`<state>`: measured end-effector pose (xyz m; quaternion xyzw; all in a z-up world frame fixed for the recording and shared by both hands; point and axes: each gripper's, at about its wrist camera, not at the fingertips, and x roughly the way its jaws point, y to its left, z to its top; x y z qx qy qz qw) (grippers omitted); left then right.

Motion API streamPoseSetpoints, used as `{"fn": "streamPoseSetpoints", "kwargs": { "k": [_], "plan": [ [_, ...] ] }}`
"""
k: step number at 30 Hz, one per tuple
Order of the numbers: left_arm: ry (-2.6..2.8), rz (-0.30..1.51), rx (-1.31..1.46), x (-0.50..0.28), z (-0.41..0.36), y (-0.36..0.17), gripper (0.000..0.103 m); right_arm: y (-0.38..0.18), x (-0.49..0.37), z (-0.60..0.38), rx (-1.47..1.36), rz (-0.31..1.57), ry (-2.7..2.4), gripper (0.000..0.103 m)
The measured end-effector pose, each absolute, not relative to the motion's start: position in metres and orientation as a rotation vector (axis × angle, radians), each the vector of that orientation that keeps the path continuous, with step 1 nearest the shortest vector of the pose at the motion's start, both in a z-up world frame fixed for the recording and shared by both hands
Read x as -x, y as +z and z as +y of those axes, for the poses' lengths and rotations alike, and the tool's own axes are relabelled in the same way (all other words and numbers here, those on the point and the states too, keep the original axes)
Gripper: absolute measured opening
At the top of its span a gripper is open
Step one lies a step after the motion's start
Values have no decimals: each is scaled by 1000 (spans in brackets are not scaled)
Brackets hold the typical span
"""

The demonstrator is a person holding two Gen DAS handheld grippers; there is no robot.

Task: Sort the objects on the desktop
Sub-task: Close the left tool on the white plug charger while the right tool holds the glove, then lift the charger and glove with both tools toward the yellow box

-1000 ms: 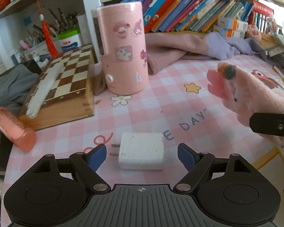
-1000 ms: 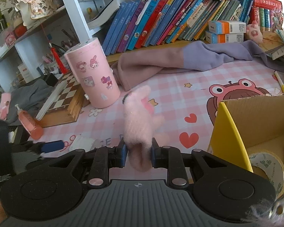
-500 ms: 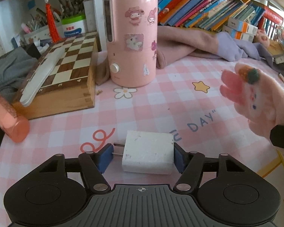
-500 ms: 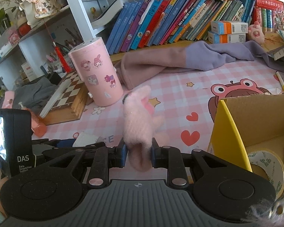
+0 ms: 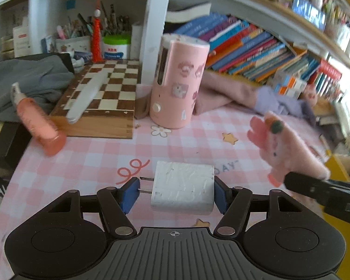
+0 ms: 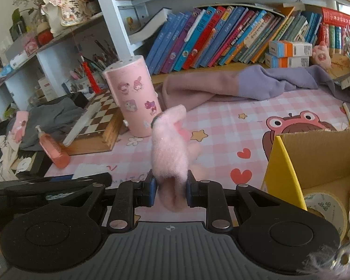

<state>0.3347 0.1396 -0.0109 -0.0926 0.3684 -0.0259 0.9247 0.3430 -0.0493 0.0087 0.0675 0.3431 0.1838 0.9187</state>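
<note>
Item 1: white plug adapter [image 5: 183,187]. Location: between the jaws of the left gripper [image 5: 175,194], over the pink checked worktop [image 5: 100,154]. Whether it is lifted clear of the worktop cannot be told. The right blue pad touches the adapter's flat side; the left pad sits at the tips of the two metal prongs [image 5: 144,184]. Jaws: clamped on the adapter, across prongs and body.

Item 2: pink felt toy [image 6: 169,149]. Location: upright in the right gripper [image 6: 170,189], above the worktop and left of the cardboard box [image 6: 315,154]. Jaws: clamped on the toy's lower end, the soft body squeezed between the pads.

Item 3: cardboard box with yellow flap, at the right edge of the worktop. Contents visible: a roll of tape [image 6: 324,210]. Judged to be the destination for sorted items.

Handling note, step in hand: securing and carrying the adapter. A grip through the prong tips is narrow and likely to pivot; keep the clamp firm, lift level and move slowly. The box lies on the right gripper's side, so the toy should probably go in first, leaving room for the left gripper to cross.

Other stock, untouched: pink cylinder with stickers [image 5: 178,84], chessboard [image 5: 102,93], orange bottle [image 5: 38,126].
</note>
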Motion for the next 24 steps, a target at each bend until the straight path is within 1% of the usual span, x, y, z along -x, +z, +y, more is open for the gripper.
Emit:
{"fn": "streamPoseSetpoints", "kwargs": {
  "k": [11,15,24],
  "plan": [
    [-70,705,279,-280,152,17,65,26,-316,-52,-54,691,441,22],
    [-73,701,280,-260,154,21,65,30,-301,-50,-36,697,464,22],
    [-91,690,380,-216,170,24,65,32,-263,-44,2,717,497,22]
  ]
}}
